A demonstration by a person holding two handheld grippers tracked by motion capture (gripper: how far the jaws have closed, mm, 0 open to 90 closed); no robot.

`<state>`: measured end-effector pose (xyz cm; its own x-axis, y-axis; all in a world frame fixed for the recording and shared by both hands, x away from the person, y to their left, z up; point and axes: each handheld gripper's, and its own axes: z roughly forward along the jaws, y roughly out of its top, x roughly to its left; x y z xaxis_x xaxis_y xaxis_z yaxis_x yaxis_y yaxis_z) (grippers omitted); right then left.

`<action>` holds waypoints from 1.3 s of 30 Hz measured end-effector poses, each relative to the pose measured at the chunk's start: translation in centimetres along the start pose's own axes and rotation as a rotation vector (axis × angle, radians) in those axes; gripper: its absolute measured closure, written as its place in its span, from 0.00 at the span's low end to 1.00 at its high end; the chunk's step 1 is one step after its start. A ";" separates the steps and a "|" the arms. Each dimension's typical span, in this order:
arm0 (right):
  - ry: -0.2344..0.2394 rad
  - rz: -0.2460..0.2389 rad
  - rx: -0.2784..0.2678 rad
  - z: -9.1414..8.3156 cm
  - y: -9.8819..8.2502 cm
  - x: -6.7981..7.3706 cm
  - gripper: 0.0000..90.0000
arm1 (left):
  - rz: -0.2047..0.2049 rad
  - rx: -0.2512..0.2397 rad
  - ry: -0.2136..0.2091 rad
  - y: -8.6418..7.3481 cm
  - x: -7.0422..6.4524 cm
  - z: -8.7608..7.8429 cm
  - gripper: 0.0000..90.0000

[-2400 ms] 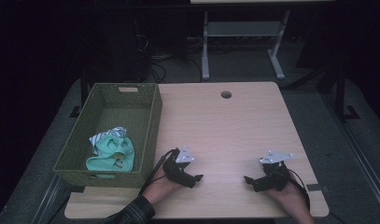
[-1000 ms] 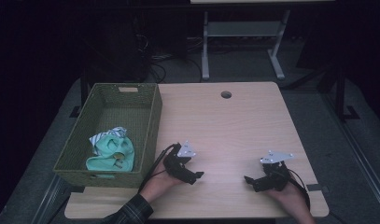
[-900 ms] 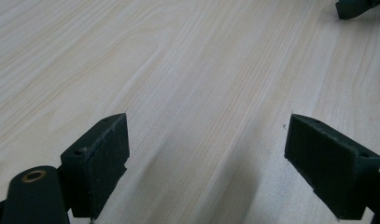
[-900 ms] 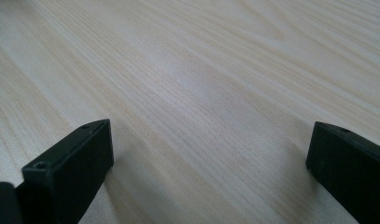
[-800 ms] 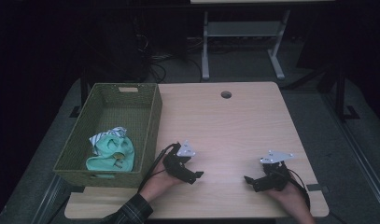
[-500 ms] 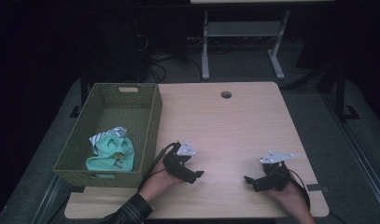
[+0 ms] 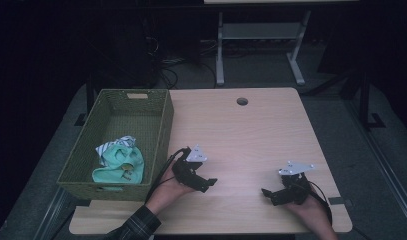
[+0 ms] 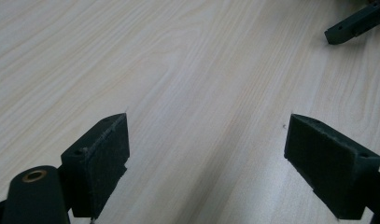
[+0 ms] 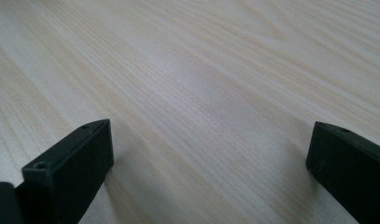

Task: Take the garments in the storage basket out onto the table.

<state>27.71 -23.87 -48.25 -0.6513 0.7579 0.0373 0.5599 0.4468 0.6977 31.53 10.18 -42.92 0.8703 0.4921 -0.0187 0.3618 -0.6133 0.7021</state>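
Both grippers idle on the bare table, cloth waiting in the basket

Since a couple of seconds ago I see almost no change: my left gripper (image 7: pixel 207 183) has only turned a little on the spot, its tips now pointing more toward the right gripper (image 7: pixel 269 194), which has not moved. Nothing has been picked up or shifted, so I judge the work has not really begun.

My left gripper (image 8: pixel 206 163) has its jaws spread wide with only wood grain between them, and the right gripper (image 9: pixel 208 168) is just as wide apart and empty. Both rest low on the table (image 7: pixel 251 135), near its front edge.

One container is here: a green woven basket (image 7: pixel 163 125) at the left end of the table. Inside, toward its near end, lies a crumpled mint-green cloth (image 7: pixel 118 162) with a striped piece tucked behind it. The rest of the basket is bare. My left gripper sits just beside the basket's near wall, so I expect it to reach in first.
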 end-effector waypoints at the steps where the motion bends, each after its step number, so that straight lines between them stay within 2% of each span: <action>1: 0.000 0.001 0.000 0.0 0.0 0.0 0.00 | 0.006 -0.002 0.007 0.2 0.2 -0.3 0.15; 6: 0.000 0.000 0.000 0.0 0.0 0.0 0.00 | 0.002 -0.020 0.008 0.7 0.3 -0.8 0.15; 22: 0.000 0.001 0.000 0.0 0.0 0.0 0.00 | 0.002 -0.020 0.008 1.7 0.5 -1.6 0.15; 28: 0.000 0.001 0.000 0.0 0.0 0.0 0.00 | 0.015 -0.005 -0.021 2.1 0.5 -1.9 0.15; 39: -0.001 -0.003 -0.002 0.0 0.0 0.0 0.00 | 0.026 -0.012 -0.046 2.8 0.8 -2.5 0.15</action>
<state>27.73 -23.88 -48.27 -0.6526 0.7569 0.0350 0.5571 0.4480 0.6992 32.39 10.35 -39.16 0.8938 0.4472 -0.0324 0.3352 -0.6183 0.7109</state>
